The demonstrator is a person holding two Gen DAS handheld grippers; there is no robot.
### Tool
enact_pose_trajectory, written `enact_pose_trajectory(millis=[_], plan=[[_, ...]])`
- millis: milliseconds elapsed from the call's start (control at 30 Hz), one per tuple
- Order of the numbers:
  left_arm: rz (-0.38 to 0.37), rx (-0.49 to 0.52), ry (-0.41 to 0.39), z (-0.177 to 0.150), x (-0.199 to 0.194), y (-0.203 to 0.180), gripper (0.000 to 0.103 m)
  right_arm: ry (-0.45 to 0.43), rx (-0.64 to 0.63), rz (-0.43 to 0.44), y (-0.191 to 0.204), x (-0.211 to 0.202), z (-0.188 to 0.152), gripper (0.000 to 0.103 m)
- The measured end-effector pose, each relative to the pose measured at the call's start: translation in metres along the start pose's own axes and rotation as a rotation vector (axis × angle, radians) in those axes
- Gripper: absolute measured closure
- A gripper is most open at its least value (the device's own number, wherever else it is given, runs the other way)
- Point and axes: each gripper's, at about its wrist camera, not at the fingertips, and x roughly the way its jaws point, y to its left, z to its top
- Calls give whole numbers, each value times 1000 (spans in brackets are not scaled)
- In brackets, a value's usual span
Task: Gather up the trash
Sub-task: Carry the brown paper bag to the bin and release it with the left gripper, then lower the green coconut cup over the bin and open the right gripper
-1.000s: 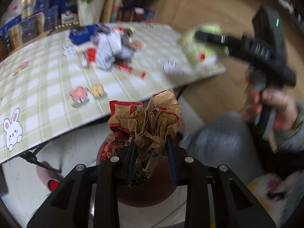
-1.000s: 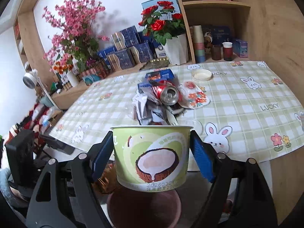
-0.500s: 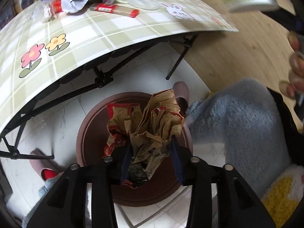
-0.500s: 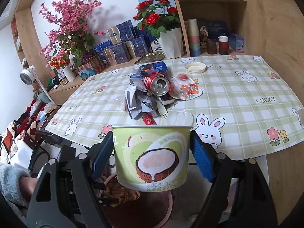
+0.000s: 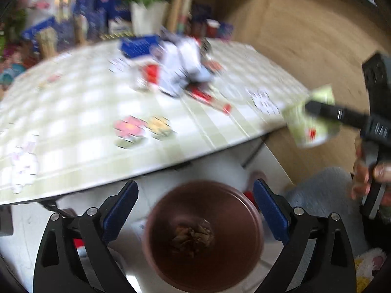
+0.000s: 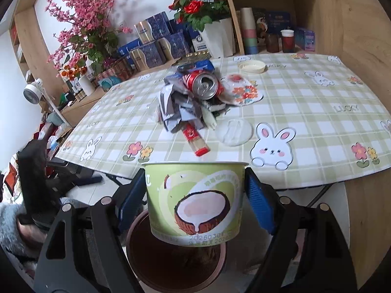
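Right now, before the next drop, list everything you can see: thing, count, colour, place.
Bin: one, dark brown, on the floor below the table edge.
Crumpled paper bag: one, brown, lying in the bin.
Coconut cup: one, green, clamped in the right gripper above the bin.
Table: one, green-check cloth with rabbits and flowers.
Soda can: one, red, on its side in the trash pile.
Crumpled wrappers: a heap, grey-white, table middle.
Long packet: one, red, near the table's front edge.
Clear lid: one, beside the packet.
White lid: one, far side of the table.
Left gripper: black, blue pads, jaws opening, nothing between them.
Right gripper: black, blue pads, shut on the cup.
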Motion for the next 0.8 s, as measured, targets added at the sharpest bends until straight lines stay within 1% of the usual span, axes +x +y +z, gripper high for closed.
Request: enact_pose_trajectory(millis=[133, 233, 400, 500, 567, 700, 800], plan=[[87, -4, -70, -2, -26, 14, 10, 43, -22, 0, 7, 11, -10, 25], [188, 12, -138, -8, -42, 22, 10, 81, -35, 8, 13, 21, -18, 25], [295, -17, -209, -16, -63, 47, 9, 145, -77, 14, 28, 40, -30, 24], [344, -28, -228, -25, -68, 57, 9, 189, -102, 17, 35, 54, -37, 24], [358, -42, -230, -30, -70, 62, 9, 233, -119, 13, 39, 68, -45, 24], [339, -75, -229, -31, -69, 70, 9, 328, -174, -11, 50, 96, -61, 24], [320, -77, -208, -34, -63, 70, 9, 363, -179, -17, 54, 103, -68, 24]])
